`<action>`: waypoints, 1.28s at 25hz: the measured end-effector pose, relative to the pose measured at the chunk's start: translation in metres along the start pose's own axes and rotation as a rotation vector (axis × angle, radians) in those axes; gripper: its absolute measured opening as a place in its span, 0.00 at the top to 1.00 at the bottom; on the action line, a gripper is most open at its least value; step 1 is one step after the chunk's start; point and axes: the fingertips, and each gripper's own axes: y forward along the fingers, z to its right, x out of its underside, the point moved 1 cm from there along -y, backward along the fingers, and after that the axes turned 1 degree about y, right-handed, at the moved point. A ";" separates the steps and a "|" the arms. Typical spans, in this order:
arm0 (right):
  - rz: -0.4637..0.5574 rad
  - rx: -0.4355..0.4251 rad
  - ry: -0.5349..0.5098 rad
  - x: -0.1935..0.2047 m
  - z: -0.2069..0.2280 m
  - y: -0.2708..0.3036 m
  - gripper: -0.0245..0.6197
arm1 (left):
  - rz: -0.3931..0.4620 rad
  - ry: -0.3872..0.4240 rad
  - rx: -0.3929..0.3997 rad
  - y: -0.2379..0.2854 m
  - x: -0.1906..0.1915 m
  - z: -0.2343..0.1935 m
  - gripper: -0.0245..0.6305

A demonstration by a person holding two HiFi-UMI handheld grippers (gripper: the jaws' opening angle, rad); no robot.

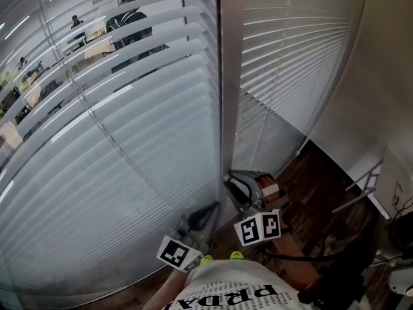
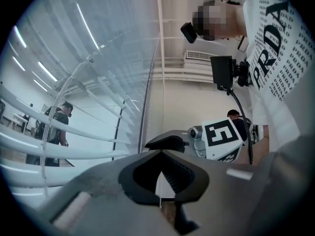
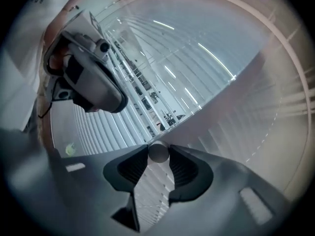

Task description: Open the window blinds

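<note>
White slatted blinds (image 1: 129, 160) hang over a glass wall, and a second panel (image 1: 290, 57) lies right of a grey upright post (image 1: 229, 76). The slats stand tilted, so the room beyond shows between them. My right gripper (image 1: 240, 187) is low down by the post. In the right gripper view its jaw tips close on a round rod seen end-on, the blind wand (image 3: 158, 152). My left gripper (image 1: 205, 215) sits just left of it and lower. In the left gripper view its tips (image 2: 160, 151) meet, with nothing I can make out between them. That view also shows the right gripper's marker cube (image 2: 221, 134).
Dark wooden floor (image 1: 322, 192) lies to the right under a white wall (image 1: 387, 76). A thin metal leg (image 1: 364, 179) stands by that wall. People (image 1: 129, 18) and desks show through the glass beyond the blinds. The holder's white printed shirt (image 1: 239, 292) fills the bottom edge.
</note>
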 end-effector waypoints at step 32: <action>0.079 -0.013 0.492 0.002 0.008 0.001 0.76 | 0.002 -0.009 -0.001 -0.002 0.000 0.000 0.97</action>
